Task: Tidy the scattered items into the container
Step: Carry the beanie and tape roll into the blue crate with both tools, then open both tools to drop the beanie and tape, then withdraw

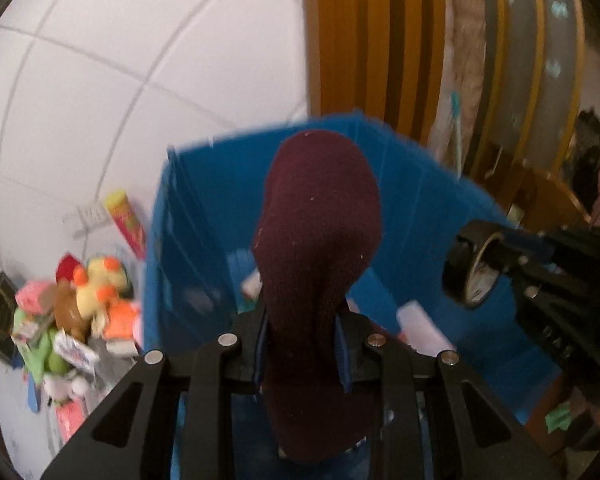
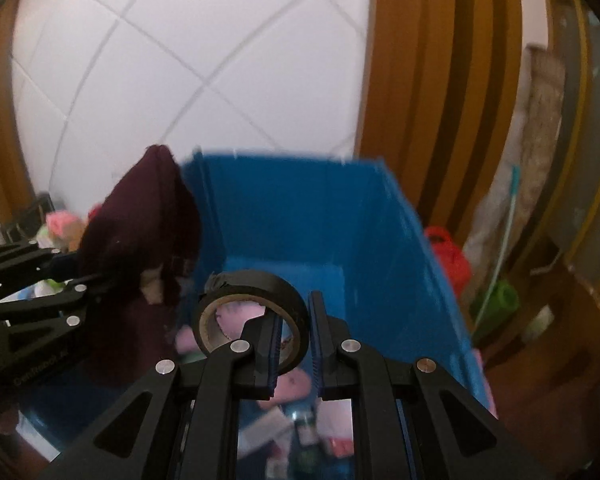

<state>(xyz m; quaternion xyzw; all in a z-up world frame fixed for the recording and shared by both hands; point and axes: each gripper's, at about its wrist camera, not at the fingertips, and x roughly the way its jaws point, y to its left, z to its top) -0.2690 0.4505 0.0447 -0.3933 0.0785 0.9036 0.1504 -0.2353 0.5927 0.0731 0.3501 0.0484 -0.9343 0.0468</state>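
Note:
A dark maroon knitted cloth [image 1: 320, 220] hangs pinched in my left gripper [image 1: 303, 344], which is shut on it over the open blue bin [image 1: 204, 220]. My right gripper [image 2: 294, 320] is shut on the rim of a black tape roll [image 2: 256, 304], also above the blue bin [image 2: 300, 220]. In the left wrist view the right gripper [image 1: 504, 256] comes in from the right with the tape roll [image 1: 474, 276]. The right wrist view shows the left gripper [image 2: 86, 270] at the left with the maroon cloth [image 2: 140, 232]. Pink and white items [image 2: 296, 384] lie blurred on the bin floor.
A pile of scattered things [image 1: 84, 304], with a yellow plush toy [image 1: 96, 288] and a red-yellow tube [image 1: 126, 220], lies left of the bin on white floor tiles. A red container [image 2: 448, 256] and a green item [image 2: 498, 296] stand right of the bin by wooden panelling [image 2: 420, 100].

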